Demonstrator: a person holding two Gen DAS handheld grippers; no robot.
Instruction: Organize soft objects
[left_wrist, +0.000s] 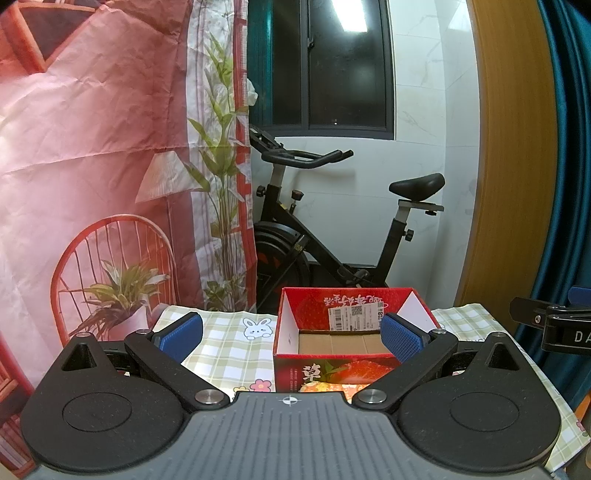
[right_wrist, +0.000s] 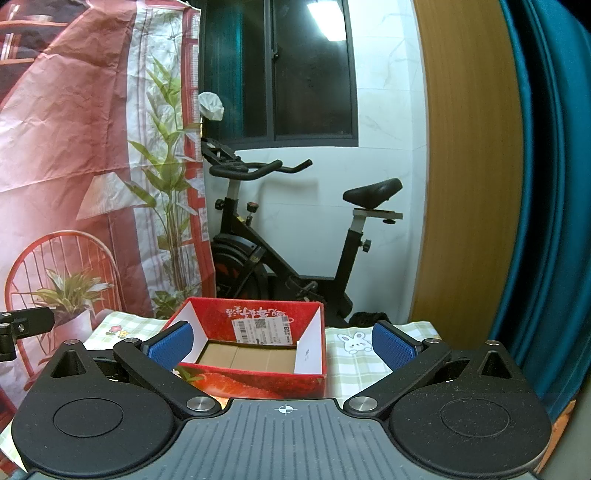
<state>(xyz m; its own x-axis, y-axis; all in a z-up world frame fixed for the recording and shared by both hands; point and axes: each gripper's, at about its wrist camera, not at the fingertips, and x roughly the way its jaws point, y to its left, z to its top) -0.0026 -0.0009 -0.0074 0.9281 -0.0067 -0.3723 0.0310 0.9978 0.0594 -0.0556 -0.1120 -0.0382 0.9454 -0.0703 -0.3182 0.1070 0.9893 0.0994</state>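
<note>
An open red strawberry-print cardboard box (left_wrist: 351, 365) stands on the checked tablecloth (left_wrist: 229, 347); its brown floor is bare. My left gripper (left_wrist: 291, 338) is open and empty, hovering in front of the box, its right pad over the box's right wall. In the right wrist view the same box (right_wrist: 258, 380) sits just ahead of my right gripper (right_wrist: 282, 345), which is open and empty, its left pad over the box's left wall. No soft object is in view.
A black exercise bike (left_wrist: 332, 236) stands behind the table by a white wall. A printed red backdrop (left_wrist: 92, 166) hangs at left, a wooden panel (right_wrist: 469, 166) and teal curtain (right_wrist: 546, 184) at right. The other gripper shows at the right edge (left_wrist: 554, 328).
</note>
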